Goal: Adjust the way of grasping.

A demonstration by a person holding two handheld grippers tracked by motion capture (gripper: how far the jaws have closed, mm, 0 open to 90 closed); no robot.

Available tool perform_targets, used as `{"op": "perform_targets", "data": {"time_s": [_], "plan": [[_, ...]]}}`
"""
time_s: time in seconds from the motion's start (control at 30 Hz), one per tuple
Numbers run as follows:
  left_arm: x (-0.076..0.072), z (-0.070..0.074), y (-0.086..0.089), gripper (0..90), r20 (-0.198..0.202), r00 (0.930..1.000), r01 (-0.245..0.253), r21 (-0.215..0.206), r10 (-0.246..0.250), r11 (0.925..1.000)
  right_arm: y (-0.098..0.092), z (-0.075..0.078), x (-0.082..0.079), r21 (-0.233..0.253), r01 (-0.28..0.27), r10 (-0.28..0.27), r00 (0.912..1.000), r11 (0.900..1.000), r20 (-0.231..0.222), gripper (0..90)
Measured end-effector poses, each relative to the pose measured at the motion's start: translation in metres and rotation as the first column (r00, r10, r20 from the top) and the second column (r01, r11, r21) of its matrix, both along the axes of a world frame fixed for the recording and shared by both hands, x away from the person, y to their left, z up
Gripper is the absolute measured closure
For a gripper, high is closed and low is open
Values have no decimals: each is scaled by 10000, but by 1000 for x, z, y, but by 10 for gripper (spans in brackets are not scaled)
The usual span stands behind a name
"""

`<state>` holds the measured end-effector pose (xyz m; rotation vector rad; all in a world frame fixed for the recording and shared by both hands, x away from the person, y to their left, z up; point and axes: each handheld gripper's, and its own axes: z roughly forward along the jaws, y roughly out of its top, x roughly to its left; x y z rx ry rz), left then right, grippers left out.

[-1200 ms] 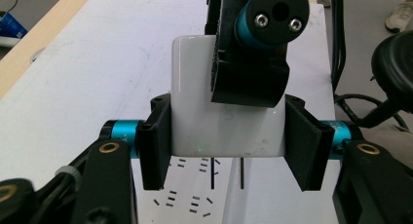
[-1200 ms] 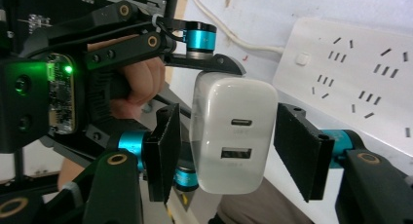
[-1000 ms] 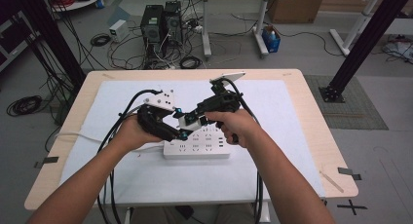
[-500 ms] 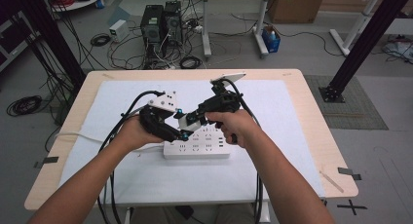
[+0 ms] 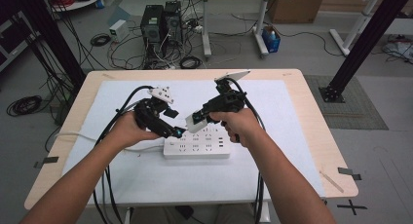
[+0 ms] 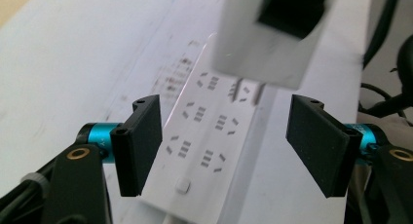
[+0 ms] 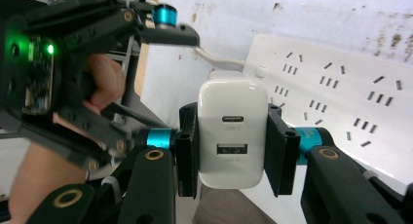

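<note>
A white power strip (image 5: 196, 147) lies flat on the white mat, its cable running off to the left. My right gripper (image 5: 194, 121) is shut on a white USB charger (image 7: 233, 131) and holds it tilted just above the strip's left part. In the left gripper view the charger (image 6: 272, 34) hangs with its metal prongs pointing down at the strip's sockets (image 6: 204, 136). My left gripper (image 6: 229, 146) is open, with its jaws standing either side of the strip below the charger. In the high view the left gripper (image 5: 176, 132) sits close beside the charger.
The white mat (image 5: 292, 117) covers most of the wooden table (image 5: 316, 136). Black cables trail from both grippers off the table's front edge. Beyond the table, computer towers (image 5: 160, 24) and loose cables stand on the floor.
Both hands have stayed almost in place over the strip's left end. The right gripper with the charger has shifted only slightly.
</note>
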<state>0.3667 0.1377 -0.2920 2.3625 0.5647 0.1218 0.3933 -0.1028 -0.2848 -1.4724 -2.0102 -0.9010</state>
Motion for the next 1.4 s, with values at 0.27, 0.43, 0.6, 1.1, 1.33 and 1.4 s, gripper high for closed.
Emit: {"op": "perform_targets", "data": {"time_s": [0.27, 0.43, 0.6, 1.1, 1.33, 1.4], "plan": [[7, 5, 11, 245, -489, 9943, -899, 975, 950, 9912, -8, 7, -2, -505, 113, -94, 9992, 9987, 379, 624], [12, 7, 21, 209, -1011, 9816, -1438, 1646, 1617, 9758, -15, 10, -2, -640, 228, -192, 9982, 9977, 561, 624], [11, 9, 24, 190, -1266, 9759, -1505, 1991, 1777, 9683, -17, 14, -2, -903, 254, -195, 9977, 9956, 654, 624], [9, 26, 35, 190, -2349, 9454, -1375, 3416, 2261, 9297, -27, 45, -2, -2570, 464, -114, 9906, 9653, 1361, 624], [10, 33, 42, 190, -2511, 9348, -1496, 3637, 2514, 9194, -28, 57, 2, -3835, 423, 210, 9870, 9226, 1595, 624], [11, 33, 44, 190, -2520, 9342, -1481, 3699, 2525, 9172, -27, 59, 3, -4361, 449, 313, 9856, 8988, 1660, 624]]}}
